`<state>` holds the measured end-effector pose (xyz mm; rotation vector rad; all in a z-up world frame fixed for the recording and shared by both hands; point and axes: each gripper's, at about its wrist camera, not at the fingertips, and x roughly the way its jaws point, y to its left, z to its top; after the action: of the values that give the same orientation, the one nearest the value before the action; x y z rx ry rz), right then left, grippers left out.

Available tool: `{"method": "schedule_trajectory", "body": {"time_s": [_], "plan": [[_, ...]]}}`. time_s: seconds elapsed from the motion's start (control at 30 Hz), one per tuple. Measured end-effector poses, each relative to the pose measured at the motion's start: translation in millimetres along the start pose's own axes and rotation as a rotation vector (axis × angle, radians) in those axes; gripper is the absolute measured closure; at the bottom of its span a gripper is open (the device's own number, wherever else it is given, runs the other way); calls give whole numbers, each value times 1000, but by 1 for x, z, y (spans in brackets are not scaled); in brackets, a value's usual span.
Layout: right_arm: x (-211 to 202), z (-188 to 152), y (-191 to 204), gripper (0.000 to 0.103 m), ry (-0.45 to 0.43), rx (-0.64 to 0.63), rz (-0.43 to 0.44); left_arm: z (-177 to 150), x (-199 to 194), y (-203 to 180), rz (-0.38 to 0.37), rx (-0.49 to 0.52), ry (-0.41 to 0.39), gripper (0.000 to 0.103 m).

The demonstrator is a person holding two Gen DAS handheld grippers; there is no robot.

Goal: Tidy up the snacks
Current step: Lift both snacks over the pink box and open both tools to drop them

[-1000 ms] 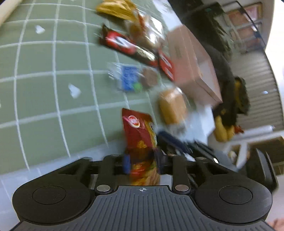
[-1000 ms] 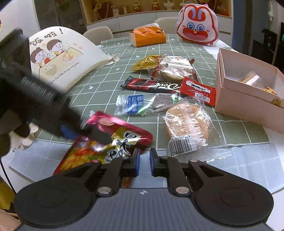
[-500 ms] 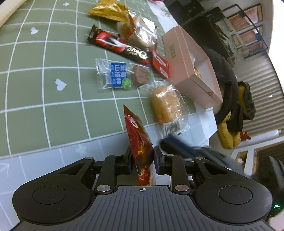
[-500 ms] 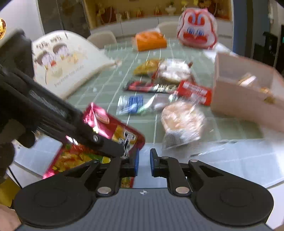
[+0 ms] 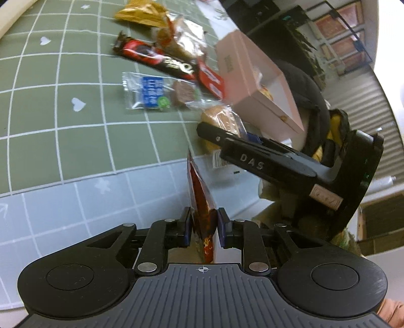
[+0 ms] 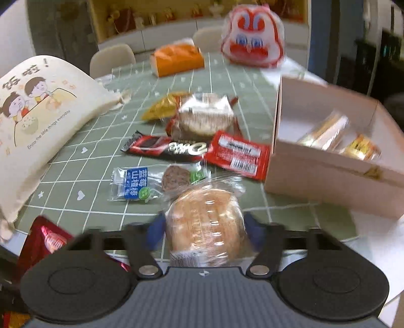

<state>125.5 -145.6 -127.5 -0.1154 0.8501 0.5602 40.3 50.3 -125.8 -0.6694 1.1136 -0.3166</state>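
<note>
I see green grid-patterned tablecloth [image 6: 75,176], two pale chairs [image 6: 112,59] at the table's far edge, yellow-lit shelving [image 6: 164,15] behind, dark doorway right.

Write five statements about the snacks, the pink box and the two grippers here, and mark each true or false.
1. The left gripper has a red snack bag between its fingers. True; its jaws are closing on the bag.
2. The pink box is empty. False: wrapped snacks already lie inside it.
3. The wrapped bread bun lies between the fingers of the right gripper. True; the jaws are opening and do not press on it.
4. The dark chocolate bar is inside the pink box. False: it lies on the green tablecloth, left of the box.
5. The orange tissue pack sits nearest the right gripper. False: it sits at the far end of the table.
</note>
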Motion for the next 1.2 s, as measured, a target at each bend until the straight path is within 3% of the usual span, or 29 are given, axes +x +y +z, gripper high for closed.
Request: {"method": "schedule_trajectory", "body": {"time_s": [0.13, 0.3, 0.43, 0.57, 0.7, 0.83, 0.93, 1.0, 1.1, 1.17, 1.2], "plan": [[-34, -10, -6, 50, -17, 13, -12, 0, 7, -14, -56, 27, 12, 79], [-102, -27, -23, 50, -64, 12, -70, 19, 3, -53, -194, 108, -18, 79], [-166, -6, -44, 50, -193, 35, -158, 66, -30, -111, -317, 248, -138, 79], [-222, 43, -63, 50, -356, 39, -263, 124, -60, -174, -361, 409, -262, 79], [-244, 80, -89, 50, -438, 79, -333, 171, -50, -203, -328, 435, -298, 79], [-235, 93, -118, 50, -436, 163, -356, 194, -10, -208, -148, 503, -322, 79], [-216, 88, -134, 50, -390, 220, -380, 212, 35, -206, -13, 499, -268, 79], [-201, 84, -144, 50, -340, 246, -366, 223, 69, -195, -6, 440, -194, 79], [-171, 85, -159, 50, -264, 234, -373, 243, 117, -166, -109, 342, -129, 78], [-149, 91, -169, 50, -229, 254, -368, 255, 148, -144, -102, 274, -74, 77], [-138, 94, -173, 50, -211, 267, -362, 257, 154, -135, -77, 266, -76, 71]]}}
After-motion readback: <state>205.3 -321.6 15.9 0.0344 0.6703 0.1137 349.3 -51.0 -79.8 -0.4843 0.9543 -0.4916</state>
